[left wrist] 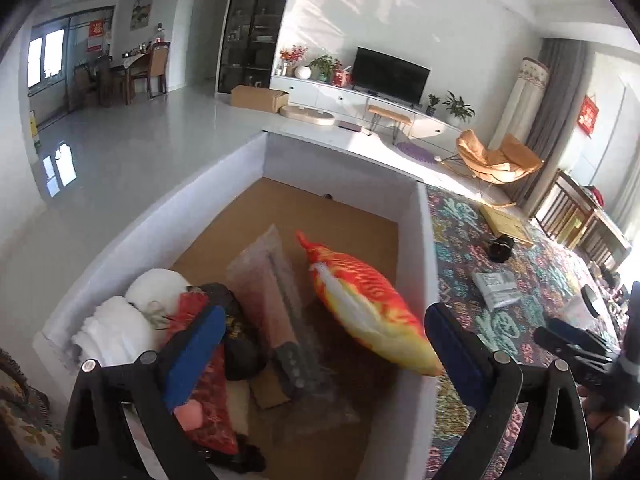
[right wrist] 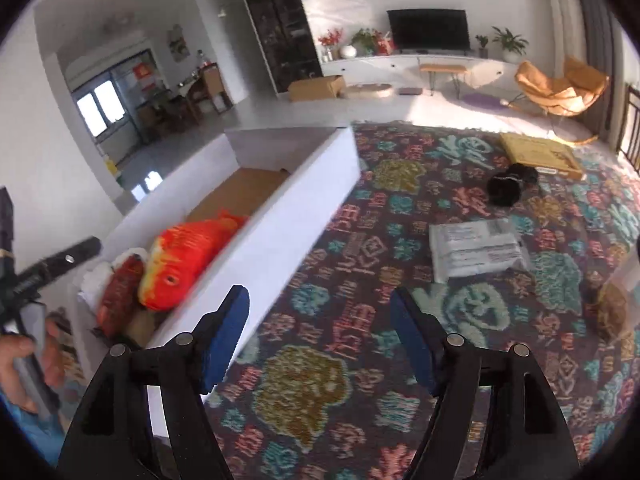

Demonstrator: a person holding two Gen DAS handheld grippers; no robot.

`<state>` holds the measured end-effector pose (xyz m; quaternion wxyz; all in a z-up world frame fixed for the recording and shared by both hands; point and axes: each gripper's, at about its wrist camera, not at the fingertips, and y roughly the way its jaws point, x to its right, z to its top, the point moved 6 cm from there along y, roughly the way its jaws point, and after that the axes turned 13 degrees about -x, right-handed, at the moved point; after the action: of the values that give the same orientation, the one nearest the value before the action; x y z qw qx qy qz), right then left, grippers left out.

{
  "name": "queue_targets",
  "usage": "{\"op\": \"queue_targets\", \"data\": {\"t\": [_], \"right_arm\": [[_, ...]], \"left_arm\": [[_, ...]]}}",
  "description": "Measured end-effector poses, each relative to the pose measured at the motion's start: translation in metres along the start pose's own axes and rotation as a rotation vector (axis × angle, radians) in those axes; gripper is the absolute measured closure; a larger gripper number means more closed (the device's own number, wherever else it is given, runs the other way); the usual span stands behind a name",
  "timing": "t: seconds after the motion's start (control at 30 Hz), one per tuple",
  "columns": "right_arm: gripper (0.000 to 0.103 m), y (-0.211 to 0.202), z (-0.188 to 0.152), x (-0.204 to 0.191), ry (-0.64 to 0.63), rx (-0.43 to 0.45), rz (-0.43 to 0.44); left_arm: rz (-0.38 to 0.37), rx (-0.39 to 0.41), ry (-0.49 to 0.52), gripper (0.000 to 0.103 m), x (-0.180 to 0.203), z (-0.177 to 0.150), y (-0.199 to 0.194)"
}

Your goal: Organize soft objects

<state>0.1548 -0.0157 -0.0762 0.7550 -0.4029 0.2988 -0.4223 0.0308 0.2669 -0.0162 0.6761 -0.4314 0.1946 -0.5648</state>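
A white box (left wrist: 422,240) stands on the patterned rug. Inside it lie an orange plush fish (left wrist: 368,304), a red plush (left wrist: 208,408), white soft items (left wrist: 120,328), a black soft item (left wrist: 236,332) and bubble-wrap packets (left wrist: 272,280). My left gripper (left wrist: 320,344) is open and empty above the box. My right gripper (right wrist: 320,332) is open and empty over the rug, right of the box (right wrist: 280,232). The fish (right wrist: 180,256) and red plush (right wrist: 120,292) also show in the right wrist view. A black soft object (right wrist: 508,186) lies on the rug.
A grey plastic mailer (right wrist: 476,248) and a flat cardboard box (right wrist: 540,156) lie on the rug (right wrist: 360,320). An orange chair (right wrist: 560,88), a TV stand (right wrist: 420,64) and a cardboard carton (right wrist: 316,88) stand farther back. The right gripper's body (left wrist: 576,344) shows in the left wrist view.
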Motion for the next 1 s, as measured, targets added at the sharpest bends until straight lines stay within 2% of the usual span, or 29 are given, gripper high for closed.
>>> {"op": "queue_targets", "data": {"t": [0.1,0.2,0.27,0.37,0.43,0.5,0.7,0.83,1.0], "right_arm": [[0.027,0.012,-0.047,0.075,0.094,-0.053,-0.172],[0.027,0.012,-0.076,0.132,0.176,-0.07,-0.269],[0.027,0.013,-0.086,0.156,0.221,-0.076,-0.303],[0.027,0.015,-0.096,0.179,0.306,-0.082,-0.31],[0.027,0.019,-0.099,0.186,0.334,-0.099,-0.297],[0.022,0.019,-0.1,0.188,0.343,-0.08,-0.306],[0.018,0.018,-0.1,0.19,0.352,-0.073,-0.305],[0.018,0.019,-0.101,0.189,0.352,-0.072,-0.305],[0.017,0.019,-0.101,0.19,0.352,-0.072,-0.305]], "left_arm": [[-0.122,-0.044,0.131,0.004,0.082,-0.015,0.009],[-0.214,-0.131,0.276,0.003,0.159,-0.048,0.032],[-0.224,-0.204,0.356,0.003,0.2,-0.071,0.063],[-0.165,-0.273,0.424,0.003,0.237,-0.097,0.114],[-0.114,-0.275,0.438,0.003,0.244,-0.102,0.141],[-0.085,-0.278,0.433,0.003,0.246,-0.097,0.162],[-0.038,-0.297,0.402,0.003,0.243,-0.078,0.197],[0.025,-0.248,0.441,0.0,0.245,-0.082,0.2],[0.022,-0.248,0.425,0.0,0.242,-0.082,0.199]]}}
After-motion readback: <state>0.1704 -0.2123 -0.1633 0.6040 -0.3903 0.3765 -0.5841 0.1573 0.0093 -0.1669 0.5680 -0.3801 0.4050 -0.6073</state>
